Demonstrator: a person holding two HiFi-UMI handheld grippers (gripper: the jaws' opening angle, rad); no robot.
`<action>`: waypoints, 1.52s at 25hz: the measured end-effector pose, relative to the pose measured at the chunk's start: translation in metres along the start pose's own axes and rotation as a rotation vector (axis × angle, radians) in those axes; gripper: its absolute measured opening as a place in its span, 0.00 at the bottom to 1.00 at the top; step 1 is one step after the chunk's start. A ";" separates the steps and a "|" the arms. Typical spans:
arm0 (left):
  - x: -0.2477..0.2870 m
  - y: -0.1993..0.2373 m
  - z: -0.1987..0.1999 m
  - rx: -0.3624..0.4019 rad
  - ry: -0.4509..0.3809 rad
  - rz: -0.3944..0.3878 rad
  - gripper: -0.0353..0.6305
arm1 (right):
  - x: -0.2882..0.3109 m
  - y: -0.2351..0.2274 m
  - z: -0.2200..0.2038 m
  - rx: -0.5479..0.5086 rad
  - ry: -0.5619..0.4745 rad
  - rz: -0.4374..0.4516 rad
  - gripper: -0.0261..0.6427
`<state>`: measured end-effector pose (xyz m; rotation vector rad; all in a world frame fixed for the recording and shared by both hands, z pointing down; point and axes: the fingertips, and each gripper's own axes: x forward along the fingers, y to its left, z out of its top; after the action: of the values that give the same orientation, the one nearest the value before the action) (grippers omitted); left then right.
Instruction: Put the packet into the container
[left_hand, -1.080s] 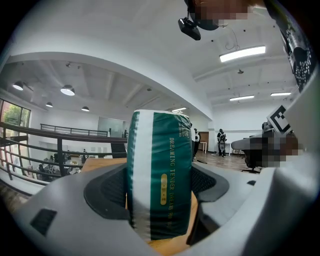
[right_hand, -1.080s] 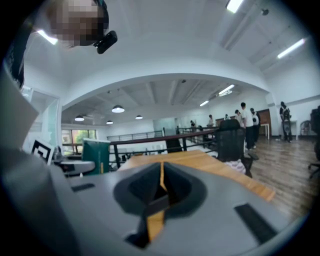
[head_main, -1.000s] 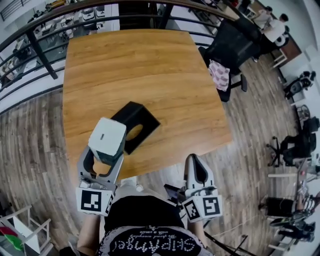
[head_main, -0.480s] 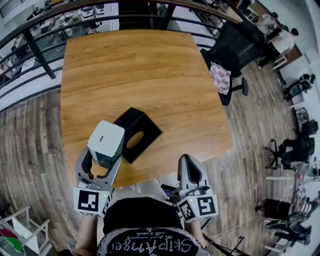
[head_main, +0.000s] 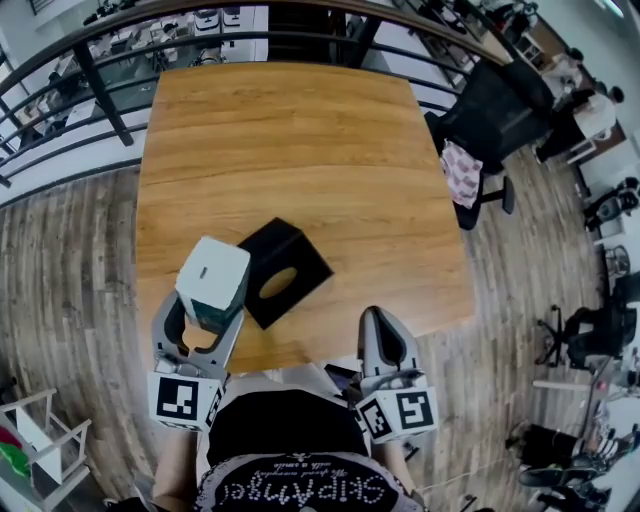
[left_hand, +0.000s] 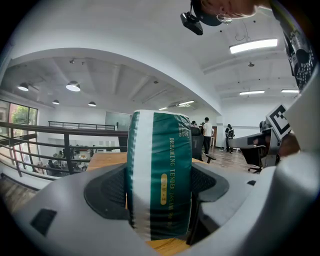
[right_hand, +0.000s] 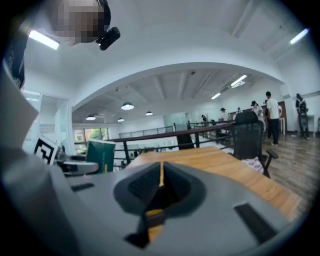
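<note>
A green and white packet (head_main: 212, 282) stands upright between the jaws of my left gripper (head_main: 205, 322), which is shut on it near the table's front left edge. In the left gripper view the packet (left_hand: 161, 180) fills the middle, pinched on both sides by the left gripper (left_hand: 160, 200). A black container (head_main: 281, 270) with an oval opening lies on the wooden table (head_main: 300, 150) just right of the packet. My right gripper (head_main: 385, 345) hangs past the front edge, its jaws closed together with nothing between them; the right gripper (right_hand: 160, 187) shows the same there.
A dark railing (head_main: 100, 90) runs along the table's far and left sides. A black office chair (head_main: 490, 125) with a patterned cloth (head_main: 461, 172) stands to the right. People stand in the distance at the right. Wooden floor surrounds the table.
The head view has shifted a little, so the table sits slightly further right in frame. The left gripper with the packet has drawn back slightly from the container. The right gripper has barely moved.
</note>
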<state>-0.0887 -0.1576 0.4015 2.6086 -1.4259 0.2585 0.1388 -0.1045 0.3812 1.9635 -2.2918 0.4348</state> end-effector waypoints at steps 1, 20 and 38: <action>0.000 -0.001 0.001 -0.005 0.001 0.009 0.62 | 0.001 -0.002 0.002 -0.003 0.000 0.008 0.10; 0.013 -0.014 0.007 -0.027 0.027 0.078 0.62 | 0.024 -0.028 0.008 0.004 0.005 0.089 0.10; 0.028 -0.005 0.017 -0.026 0.077 0.005 0.62 | 0.021 -0.039 0.016 0.014 -0.024 0.051 0.10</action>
<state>-0.0687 -0.1817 0.3905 2.5456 -1.4018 0.3352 0.1749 -0.1341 0.3776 1.9302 -2.3650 0.4350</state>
